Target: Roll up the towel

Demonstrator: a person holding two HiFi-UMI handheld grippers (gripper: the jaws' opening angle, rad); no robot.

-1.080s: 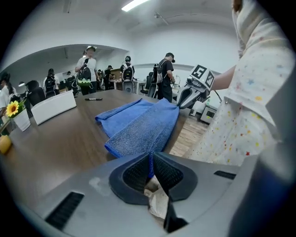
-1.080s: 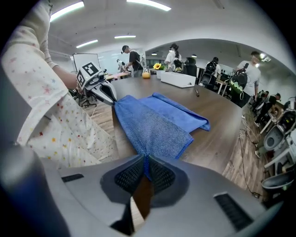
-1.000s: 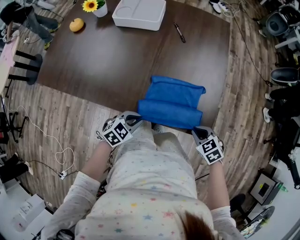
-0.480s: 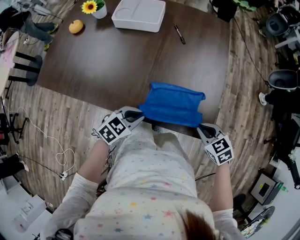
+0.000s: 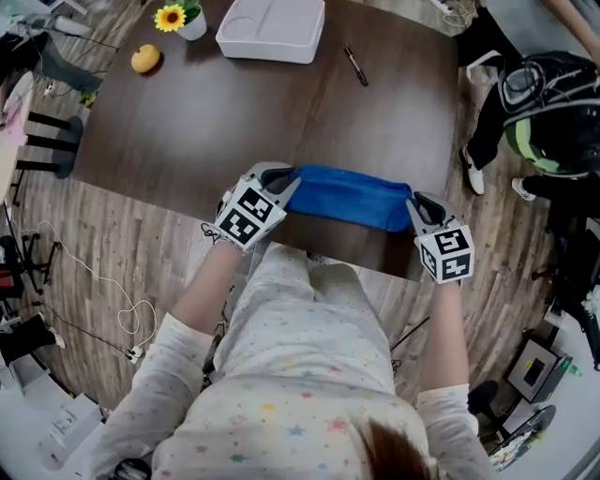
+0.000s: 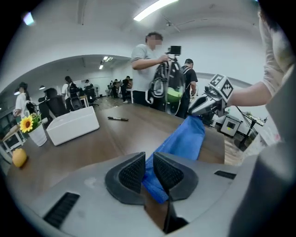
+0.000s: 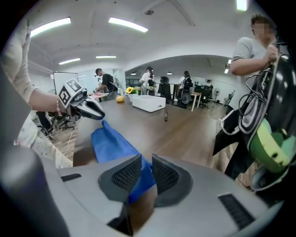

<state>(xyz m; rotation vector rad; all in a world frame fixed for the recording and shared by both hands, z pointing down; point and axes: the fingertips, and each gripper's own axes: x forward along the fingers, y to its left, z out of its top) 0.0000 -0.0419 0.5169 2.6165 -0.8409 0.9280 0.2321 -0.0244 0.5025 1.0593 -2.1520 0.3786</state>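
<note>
At near edge of table [image 5: 234,122]: blue towel [image 5: 349,196], soft cloth, pulled into narrow sagging band between grippers. Left gripper [image 6: 149,172] pinches left end, right gripper [image 7: 147,175] right end; textured black pads squeeze fabric. Tabletop dark, smooth wood-grain. Far side: white rectangular tray [image 5: 272,28], slim pen [image 5: 354,66].

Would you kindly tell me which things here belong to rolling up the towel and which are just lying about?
Belongs to the job: blue towel, stretched between the grippers; left gripper, shut on its left end; right gripper, shut on its right end.
Just lying about: white tray; pen; yellow fruit; sunflower in a pot.
</note>
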